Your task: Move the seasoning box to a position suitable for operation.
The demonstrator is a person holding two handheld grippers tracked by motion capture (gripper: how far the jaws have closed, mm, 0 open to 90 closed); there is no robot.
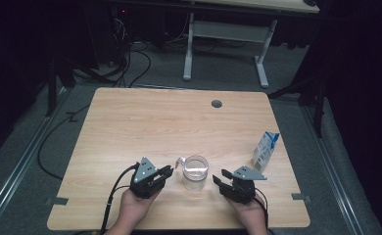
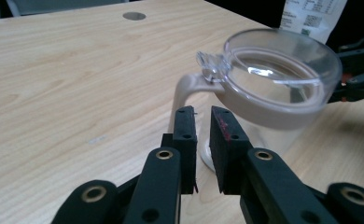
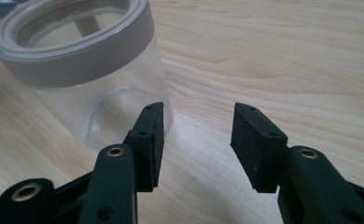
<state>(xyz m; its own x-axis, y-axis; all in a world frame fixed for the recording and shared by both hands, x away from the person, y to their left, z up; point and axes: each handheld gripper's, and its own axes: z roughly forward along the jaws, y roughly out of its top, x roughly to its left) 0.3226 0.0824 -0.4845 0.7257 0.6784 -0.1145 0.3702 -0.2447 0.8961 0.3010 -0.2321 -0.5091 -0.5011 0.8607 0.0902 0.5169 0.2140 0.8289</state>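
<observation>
So from the high view, a clear jar (image 1: 195, 172) with a grey rim sits near the front of the counter (image 1: 130, 122), between the left gripper (image 1: 168, 171) and right gripper (image 1: 219, 177). A small carton (image 1: 266, 151) stands off to the right. Left gripper view: fingers (image 2: 187, 140) nearly together, just a narrow gap, right by the jar's handle (image 2: 182, 93). Right gripper view: fingers (image 3: 257, 140) spread wide, holding nothing, jar just beside the left 1.

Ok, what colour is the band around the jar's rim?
Greyish beige, on the clear jar; the left gripper view shows it best.
</observation>
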